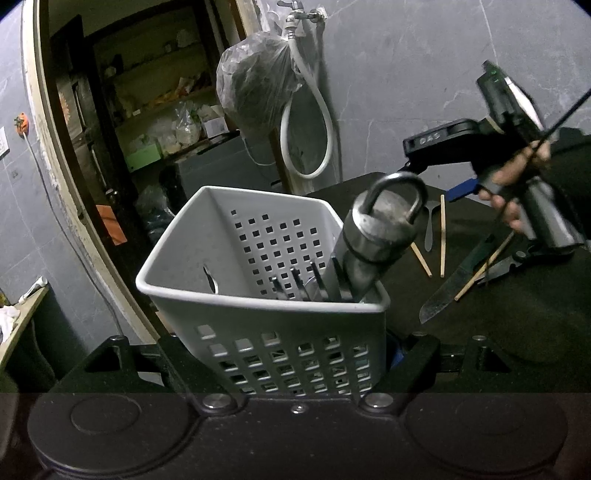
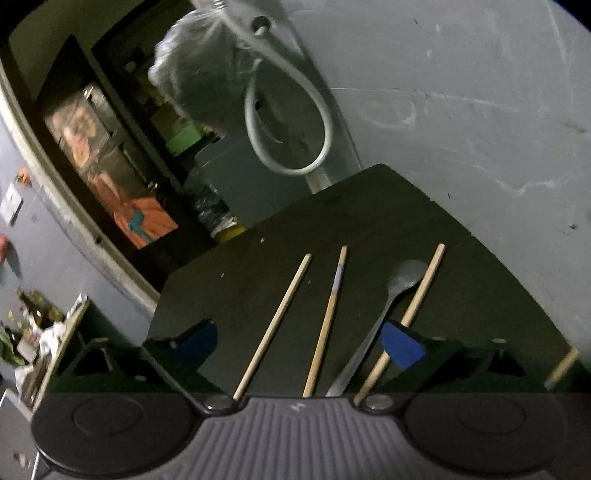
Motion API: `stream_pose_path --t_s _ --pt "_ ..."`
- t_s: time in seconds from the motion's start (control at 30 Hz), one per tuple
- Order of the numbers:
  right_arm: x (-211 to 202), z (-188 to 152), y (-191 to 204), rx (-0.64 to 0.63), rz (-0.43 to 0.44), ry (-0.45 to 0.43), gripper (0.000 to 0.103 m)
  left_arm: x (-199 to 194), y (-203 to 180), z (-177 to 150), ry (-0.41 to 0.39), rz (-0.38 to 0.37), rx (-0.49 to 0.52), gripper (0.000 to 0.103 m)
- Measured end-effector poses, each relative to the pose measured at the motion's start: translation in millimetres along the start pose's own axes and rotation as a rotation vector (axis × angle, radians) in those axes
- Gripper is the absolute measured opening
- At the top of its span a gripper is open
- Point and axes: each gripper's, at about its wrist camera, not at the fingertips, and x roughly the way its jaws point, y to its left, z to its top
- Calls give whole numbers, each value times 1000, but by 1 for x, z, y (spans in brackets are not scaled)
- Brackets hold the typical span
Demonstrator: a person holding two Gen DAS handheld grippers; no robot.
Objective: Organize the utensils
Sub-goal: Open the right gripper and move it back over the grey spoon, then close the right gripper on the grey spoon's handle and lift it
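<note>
Grey marbled wall [image 1: 424, 74]; white hose [image 1: 306, 147] looped under tap [image 1: 295, 14]; dim doorway, cluttered shelves [image 1: 155, 122]

The left gripper [image 1: 295, 354] seems closed around something, while the right gripper [image 2: 299, 343] hangs spread, holding nothing.

One caddy [image 1: 258, 266], one knife [image 1: 448, 286], one spoon [image 2: 384, 317], and four chopsticks [image 2: 275, 325] show.

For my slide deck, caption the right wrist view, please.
Open right gripper hovers over three wooden chopsticks and a metal spoon lying on the dark table.
</note>
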Motion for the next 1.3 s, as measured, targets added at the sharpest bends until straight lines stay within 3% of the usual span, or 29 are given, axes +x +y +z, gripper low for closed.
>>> stream_pose_path --t_s 0.27,0.53,0.6,0.67,0.73,0.97,1.2,1.3 --pt "43 10 -17 29 -118 38 65 2 1 4 16 2 -11 84" --pt "60 9 -25 -1 -193 44 57 3 0 6 22 8 -16 84" --pt "63 10 -23 -34 -211 36 50 3 0 6 22 9 -17 84" --pt "63 9 -21 -62 -238 33 29 3 0 6 22 9 -16 84" --pt "63 7 -19 -79 -247 38 16 3 1 6 22 9 -16 84" --pt "59 -1 -5 -184 -255 25 6 2 0 6 22 8 -16 84" --pt "59 -11 31 -454 -299 52 1 2 0 6 22 8 -16 84" --pt "57 -12 33 -450 -296 59 1 2 0 6 22 8 -16 84"
